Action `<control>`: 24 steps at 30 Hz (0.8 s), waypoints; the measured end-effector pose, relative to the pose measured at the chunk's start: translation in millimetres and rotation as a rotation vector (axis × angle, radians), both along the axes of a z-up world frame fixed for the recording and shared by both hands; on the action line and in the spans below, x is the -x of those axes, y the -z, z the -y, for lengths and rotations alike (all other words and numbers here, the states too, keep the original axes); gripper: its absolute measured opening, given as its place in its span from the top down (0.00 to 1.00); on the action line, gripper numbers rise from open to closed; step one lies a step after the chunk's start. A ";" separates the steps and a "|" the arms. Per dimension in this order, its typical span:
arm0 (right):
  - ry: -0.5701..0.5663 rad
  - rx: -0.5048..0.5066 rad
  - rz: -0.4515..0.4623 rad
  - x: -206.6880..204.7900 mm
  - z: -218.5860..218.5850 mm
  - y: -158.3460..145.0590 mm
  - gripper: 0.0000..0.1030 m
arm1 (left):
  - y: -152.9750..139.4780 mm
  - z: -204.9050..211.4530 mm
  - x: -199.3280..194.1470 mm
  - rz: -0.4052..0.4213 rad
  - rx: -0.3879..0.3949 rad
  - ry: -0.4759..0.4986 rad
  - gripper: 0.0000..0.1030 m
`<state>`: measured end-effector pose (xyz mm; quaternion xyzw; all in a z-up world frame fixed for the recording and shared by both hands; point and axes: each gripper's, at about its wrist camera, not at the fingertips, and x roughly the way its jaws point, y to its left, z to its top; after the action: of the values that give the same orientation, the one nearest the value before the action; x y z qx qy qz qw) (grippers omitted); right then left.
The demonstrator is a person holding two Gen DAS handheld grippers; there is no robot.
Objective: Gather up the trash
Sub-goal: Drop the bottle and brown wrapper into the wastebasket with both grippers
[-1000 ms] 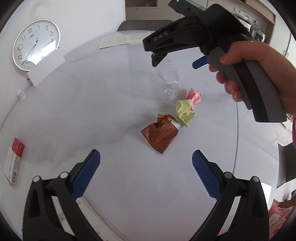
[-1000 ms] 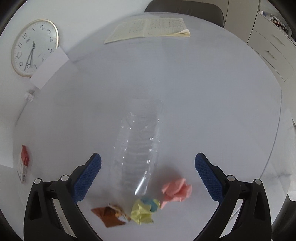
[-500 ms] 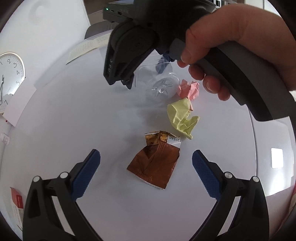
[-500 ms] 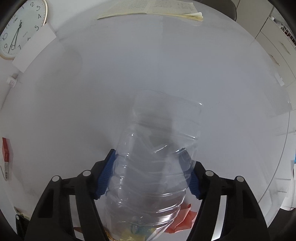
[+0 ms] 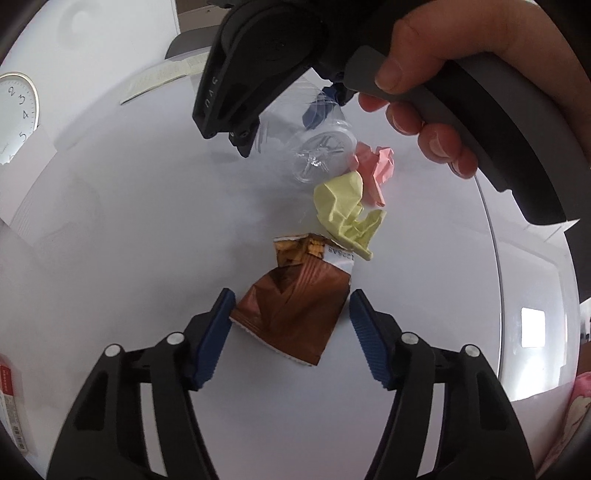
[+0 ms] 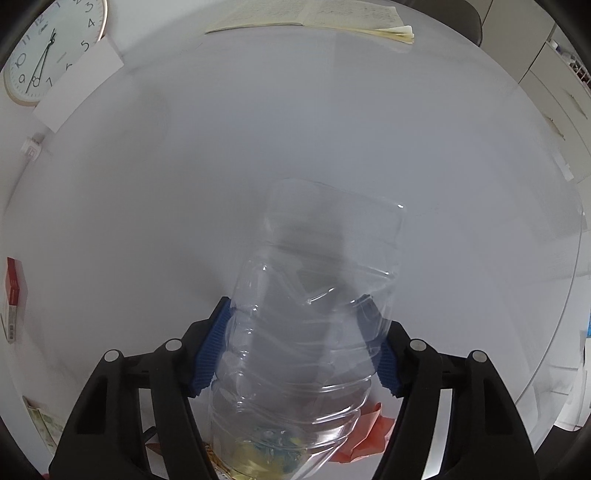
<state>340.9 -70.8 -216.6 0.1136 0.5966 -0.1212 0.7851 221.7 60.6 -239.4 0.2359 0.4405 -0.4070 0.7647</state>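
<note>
Your right tool (image 6: 295, 343) is gripping the clear plastic bottle (image 6: 317, 295) across its crumpled body, a blue pad pressing in from each side at the lower middle of the right wrist frame. The bottle is filling the space ahead of the tool and blurring what lies behind it: only a smear of yellow and an orange-red scrap are showing through its wall at the bottom edge, too distorted to make out. In the left wrist frame your right hand (image 5: 424, 92) is wrapping the handle at the upper right, and the tool's black body is covering most of the bottle, leaving only its ribbed round end showing.

Your left tool (image 5: 290, 321) is standing partly closed around the brown snack wrapper (image 5: 295, 314), which is lying on the tabletop (image 5: 129, 240) at the centre of the frame. Its left pad is touching or almost touching the wrapper's corner; the right pad is sitting just beside the wrapper's edge, so you are not clamping it yet.

Just above the wrapper the yellow crumpled paper (image 5: 347, 210) is touching its torn top, and the pink crumpled paper (image 5: 376, 170) is lying against the yellow one, beside the bottle's end.

Further out, a wall clock (image 6: 48, 48) is being cut off at the upper left, an open notebook (image 6: 314, 18) is lying along the top edge, and a red and white box (image 6: 14, 295) is sitting at the left edge.
</note>
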 end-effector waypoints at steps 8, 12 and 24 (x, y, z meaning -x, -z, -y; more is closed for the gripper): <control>-0.007 0.006 0.004 -2.1 -2.7 1.1 0.33 | 0.1 -2.8 7.0 0.005 0.023 -0.005 0.62; -0.008 -0.006 0.012 -2.3 -1.6 1.1 0.33 | -6.7 -2.0 0.0 0.002 0.032 -0.019 0.65; -0.022 -0.088 0.066 14.0 14.7 -6.8 0.33 | -11.6 -27.7 -3.8 -0.044 0.081 -0.176 0.74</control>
<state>326.9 -85.5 -209.9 0.1452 0.5764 -0.0823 0.8000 225.5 88.3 -227.8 0.1564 0.4593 -0.3608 0.7965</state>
